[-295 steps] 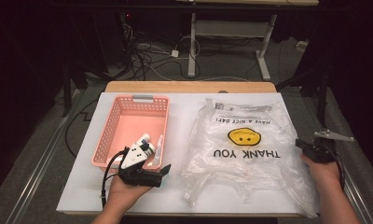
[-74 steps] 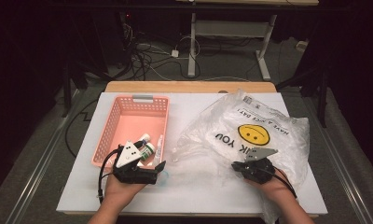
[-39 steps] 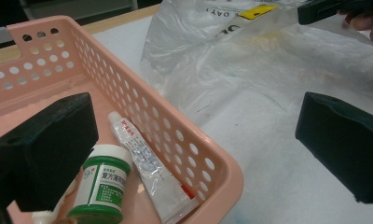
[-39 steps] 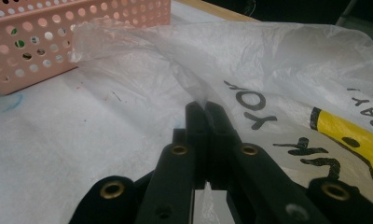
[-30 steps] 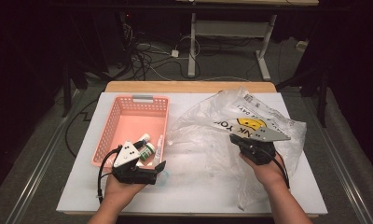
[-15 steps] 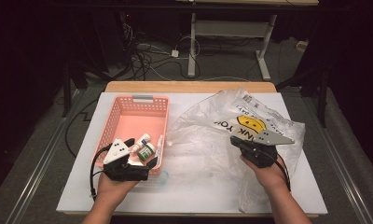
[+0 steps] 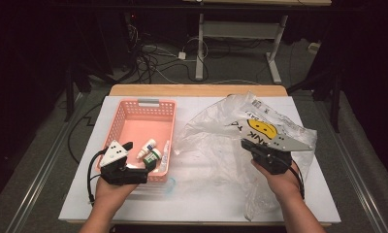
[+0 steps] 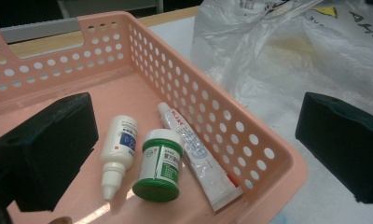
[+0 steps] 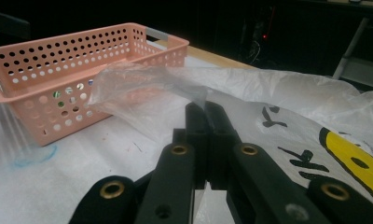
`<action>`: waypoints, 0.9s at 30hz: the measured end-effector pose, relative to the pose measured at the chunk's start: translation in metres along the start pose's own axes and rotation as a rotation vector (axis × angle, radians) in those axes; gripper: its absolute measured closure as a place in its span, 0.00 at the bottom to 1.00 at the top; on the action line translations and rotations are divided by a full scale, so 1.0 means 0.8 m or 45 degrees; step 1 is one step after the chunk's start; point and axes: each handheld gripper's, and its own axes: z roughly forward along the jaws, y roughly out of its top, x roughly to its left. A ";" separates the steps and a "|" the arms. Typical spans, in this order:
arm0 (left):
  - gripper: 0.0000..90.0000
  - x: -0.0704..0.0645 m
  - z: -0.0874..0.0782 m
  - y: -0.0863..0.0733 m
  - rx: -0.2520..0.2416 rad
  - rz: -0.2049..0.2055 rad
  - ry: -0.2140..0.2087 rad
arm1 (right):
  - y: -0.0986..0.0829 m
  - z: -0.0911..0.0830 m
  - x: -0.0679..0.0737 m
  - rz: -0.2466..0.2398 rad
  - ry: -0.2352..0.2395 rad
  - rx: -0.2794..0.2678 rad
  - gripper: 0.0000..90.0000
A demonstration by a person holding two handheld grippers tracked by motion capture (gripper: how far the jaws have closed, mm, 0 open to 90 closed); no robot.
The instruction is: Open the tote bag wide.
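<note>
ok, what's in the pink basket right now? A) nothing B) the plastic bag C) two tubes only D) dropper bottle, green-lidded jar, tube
D: the left gripper view shows a white dropper bottle, a green-lidded jar and a tube lying inside the pink basket.

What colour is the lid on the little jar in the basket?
Green; the jar shows best in the left gripper view.
</note>
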 end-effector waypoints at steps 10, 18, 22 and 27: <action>0.00 0.005 0.000 0.003 0.002 -0.056 -0.006 | 0.002 -0.001 -0.001 0.004 -0.004 -0.012 1.00; 0.00 -0.001 0.004 0.015 -0.038 -0.027 -0.009 | 0.002 -0.001 -0.002 0.007 -0.005 -0.016 1.00; 0.00 -0.004 0.010 0.024 -0.031 -0.041 -0.024 | 0.002 -0.001 -0.003 0.008 -0.004 -0.018 1.00; 0.00 -0.006 0.018 0.035 -0.021 -0.049 -0.068 | 0.001 0.001 -0.003 0.012 0.000 -0.014 1.00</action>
